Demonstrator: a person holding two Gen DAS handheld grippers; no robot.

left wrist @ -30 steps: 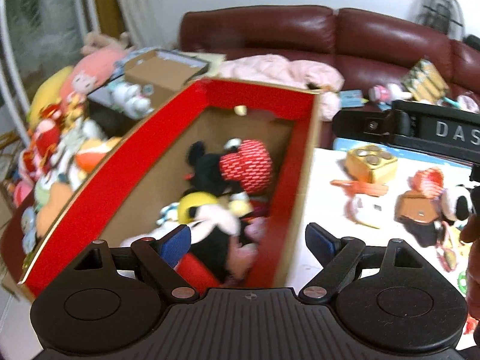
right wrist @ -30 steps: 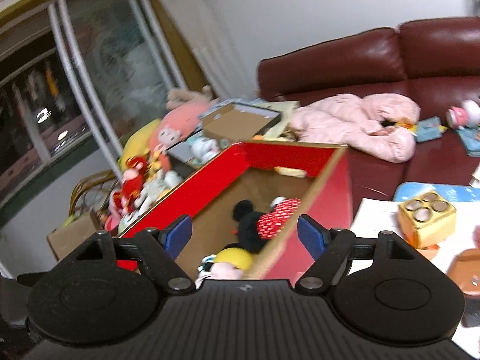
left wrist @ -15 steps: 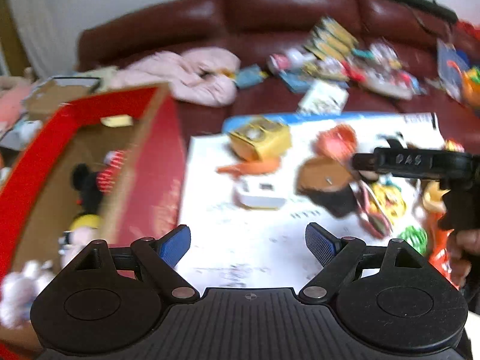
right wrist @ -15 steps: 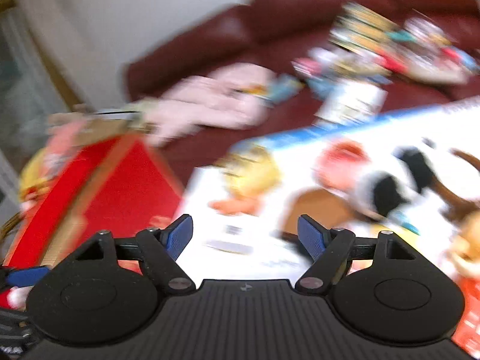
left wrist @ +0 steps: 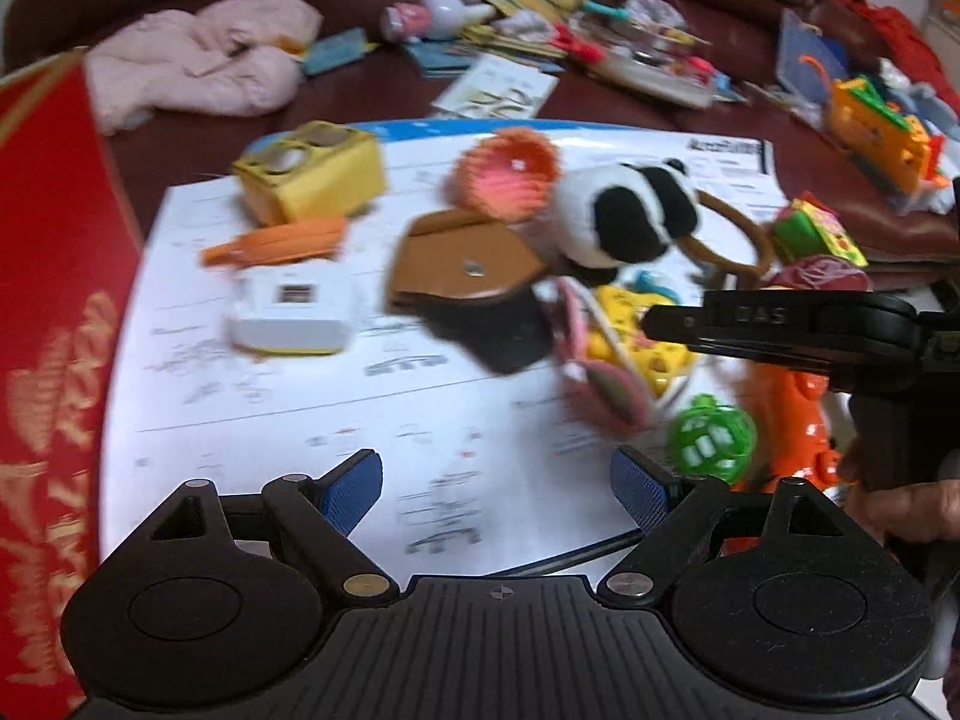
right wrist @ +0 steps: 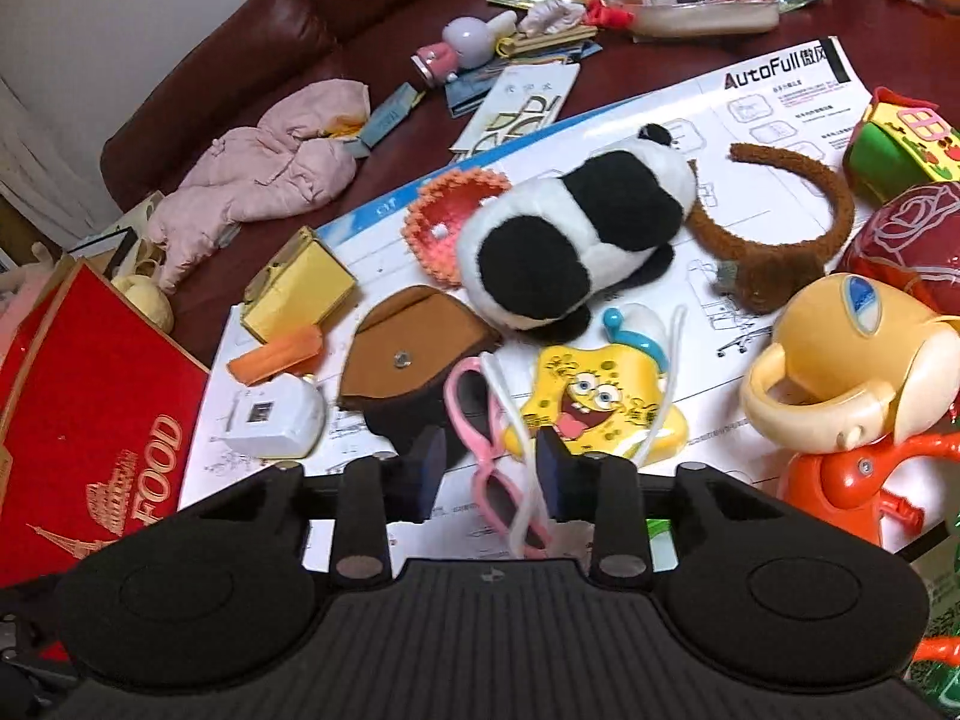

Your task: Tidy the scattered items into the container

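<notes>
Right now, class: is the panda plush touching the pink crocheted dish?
Touching. The right wrist view shows the panda plush overlapping and lying against the pink crocheted dish's rim, no gap between.

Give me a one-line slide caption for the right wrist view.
Right gripper closing around pink glasses beside the SpongeBob toy.

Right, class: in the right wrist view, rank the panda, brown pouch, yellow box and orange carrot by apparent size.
1. Panda
2. Brown pouch
3. Yellow box, close to the pouch and farther away, so unsure
4. Orange carrot
</notes>
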